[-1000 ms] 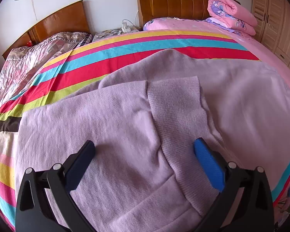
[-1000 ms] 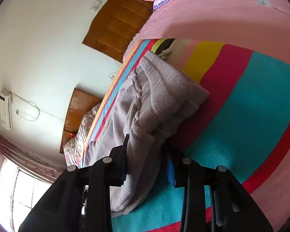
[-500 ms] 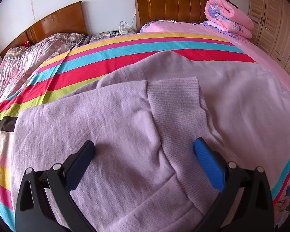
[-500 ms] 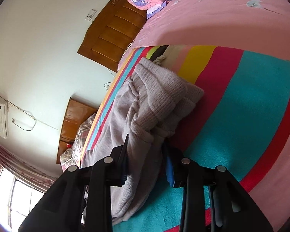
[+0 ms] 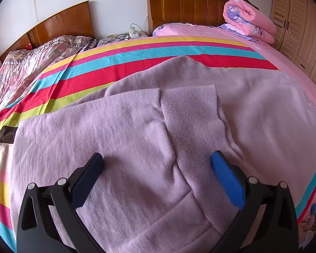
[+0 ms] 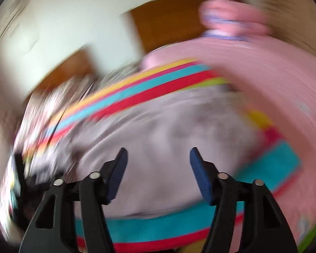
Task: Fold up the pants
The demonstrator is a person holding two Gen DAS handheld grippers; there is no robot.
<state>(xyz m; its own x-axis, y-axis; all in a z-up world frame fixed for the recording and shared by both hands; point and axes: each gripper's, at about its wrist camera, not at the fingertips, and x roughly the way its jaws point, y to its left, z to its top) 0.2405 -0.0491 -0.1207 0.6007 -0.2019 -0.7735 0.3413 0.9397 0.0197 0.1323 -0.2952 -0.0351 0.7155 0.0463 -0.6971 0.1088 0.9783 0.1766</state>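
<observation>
Lilac knit pants point(image 5: 137, 139) lie spread over the striped bedspread point(image 5: 137, 57), one leg folded across so its ribbed cuff point(image 5: 191, 113) rests on top. My left gripper point(image 5: 155, 164) hovers open just above the fabric, nothing between its fingers. The right wrist view is heavily motion-blurred. It shows the pants point(image 6: 158, 139) below and ahead of my right gripper point(image 6: 158, 160), whose jaws are opening wide with nothing between them.
A rolled pink quilt point(image 5: 248, 19) lies at the wooden headboard point(image 5: 189, 6). A second bed with a patterned cover point(image 5: 31, 59) stands to the left, a nightstand point(image 5: 124, 35) with cables between them. Wardrobe doors point(image 5: 301, 31) line the right wall.
The right gripper let go of the bunched pants cloth, opened, rolled upright and swung away above the bed. The left gripper stayed put.
</observation>
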